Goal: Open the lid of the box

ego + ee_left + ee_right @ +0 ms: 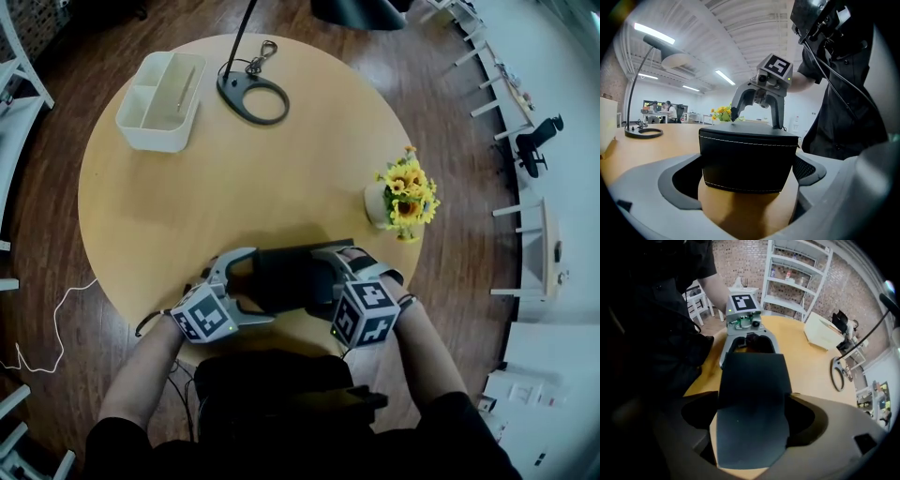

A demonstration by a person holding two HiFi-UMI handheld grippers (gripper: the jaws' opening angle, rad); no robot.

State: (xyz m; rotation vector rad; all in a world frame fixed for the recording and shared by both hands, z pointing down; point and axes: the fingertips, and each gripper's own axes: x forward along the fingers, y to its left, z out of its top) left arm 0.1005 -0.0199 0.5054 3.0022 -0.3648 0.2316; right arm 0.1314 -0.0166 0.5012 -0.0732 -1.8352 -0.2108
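A black box (291, 277) with white stitching lies near the front edge of the round wooden table (187, 206); its lid is down. My left gripper (261, 286) lies level at the box's left end, and its jaws hug both sides of it. In the left gripper view the box (747, 159) fills the space between the jaws. My right gripper (352, 272) points steeply down over the right end. In the right gripper view the box top (754, 404) lies between wide open jaws, and the left gripper (747, 333) shows beyond it.
A white divided tray (159, 103) stands at the back left. The ring base of a desk lamp (253, 98) is beside it. A pot of sunflowers (405, 202) stands to the right of the box. The person's body is close behind the table's front edge.
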